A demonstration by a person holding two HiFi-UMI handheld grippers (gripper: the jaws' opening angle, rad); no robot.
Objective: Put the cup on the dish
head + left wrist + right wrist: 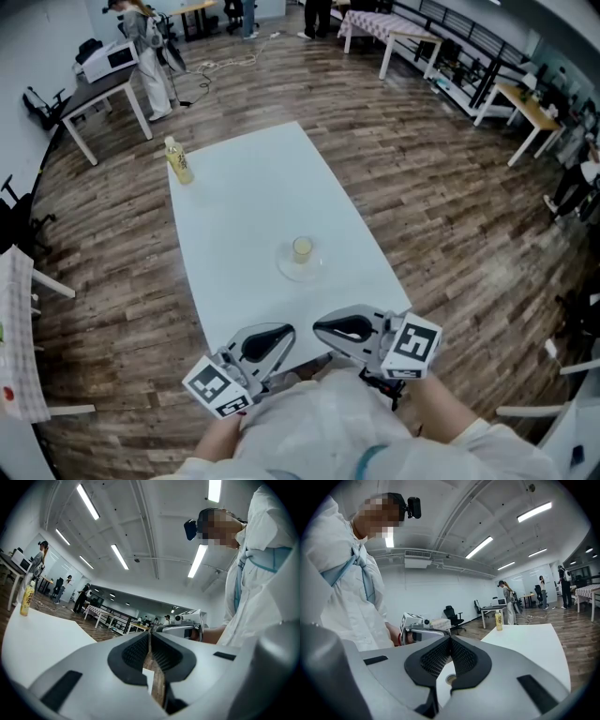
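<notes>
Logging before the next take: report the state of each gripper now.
Left gripper: closed, pads together, holding nothing.
Right gripper: closed, pads together, holding nothing.

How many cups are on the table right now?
1. The cup stands on the dish near the middle of the table. The only other thing there is a bottle at its far left corner; nothing looks hidden.

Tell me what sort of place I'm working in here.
Probably an open lab or workshop. A white table stands on a wood floor. Equipment desks line the walls, with a person standing at one, and long strip lights run overhead.
</notes>
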